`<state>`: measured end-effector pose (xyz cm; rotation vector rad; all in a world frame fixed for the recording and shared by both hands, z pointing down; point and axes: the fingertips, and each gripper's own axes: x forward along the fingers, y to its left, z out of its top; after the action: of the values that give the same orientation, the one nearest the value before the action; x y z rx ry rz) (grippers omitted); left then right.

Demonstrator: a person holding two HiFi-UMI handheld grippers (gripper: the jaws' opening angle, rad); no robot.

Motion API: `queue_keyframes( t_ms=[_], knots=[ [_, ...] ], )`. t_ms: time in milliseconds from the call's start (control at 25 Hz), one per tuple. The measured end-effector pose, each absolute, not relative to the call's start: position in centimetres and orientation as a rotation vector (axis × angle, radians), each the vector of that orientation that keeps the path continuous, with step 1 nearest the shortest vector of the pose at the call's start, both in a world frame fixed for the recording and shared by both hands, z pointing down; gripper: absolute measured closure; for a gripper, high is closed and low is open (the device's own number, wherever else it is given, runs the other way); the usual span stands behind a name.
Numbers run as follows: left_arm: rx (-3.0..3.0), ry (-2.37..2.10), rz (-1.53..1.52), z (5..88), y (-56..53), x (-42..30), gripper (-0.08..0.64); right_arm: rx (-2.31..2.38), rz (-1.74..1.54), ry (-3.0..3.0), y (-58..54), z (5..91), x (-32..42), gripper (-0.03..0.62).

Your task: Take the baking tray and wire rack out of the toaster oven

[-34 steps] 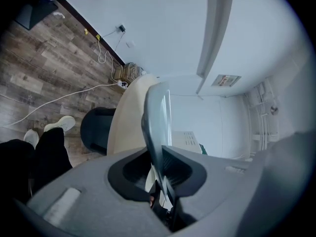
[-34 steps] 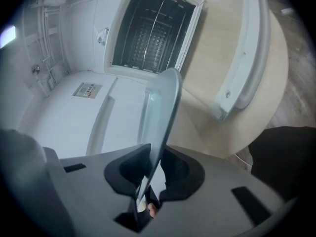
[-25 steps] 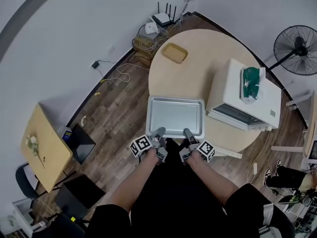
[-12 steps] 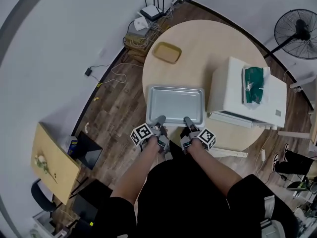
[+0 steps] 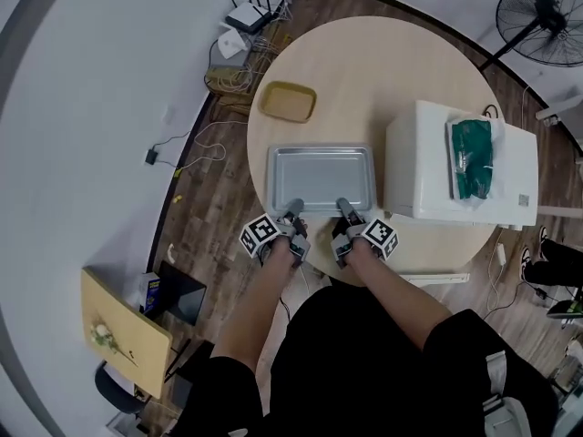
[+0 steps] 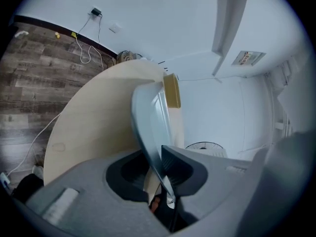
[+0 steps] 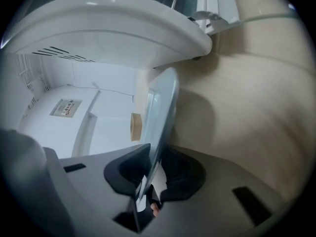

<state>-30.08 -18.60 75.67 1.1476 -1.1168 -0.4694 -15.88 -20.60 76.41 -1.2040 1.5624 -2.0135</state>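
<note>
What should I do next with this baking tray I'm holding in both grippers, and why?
Probably lower the baking tray flat onto the round table. It is already out of the toaster oven, and the left gripper and right gripper each clamp its near rim. Bare tabletop lies beneath it, and the tan dish sits well beyond its far edge.

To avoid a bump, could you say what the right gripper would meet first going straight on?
The right gripper, shut on the baking tray, points across the table; the yellow dish likely comes first, though it might just miss.
</note>
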Motion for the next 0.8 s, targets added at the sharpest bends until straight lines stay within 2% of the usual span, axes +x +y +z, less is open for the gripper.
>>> queue_keyframes(
  t_ms=[520,800],
  knots=[
    [1.160,-1.200,-0.130,78.7,-20.5,-29.6,0.457,-1.312,-2.142,1.755,-22.2,79.0,-16.3,0.526],
    [1.205,-1.249,0.054,78.5,-20.4,-29.6,0.403,-1.430,-2.193,1.896,-21.6,78.7,-16.2,0.469]
  ],
)
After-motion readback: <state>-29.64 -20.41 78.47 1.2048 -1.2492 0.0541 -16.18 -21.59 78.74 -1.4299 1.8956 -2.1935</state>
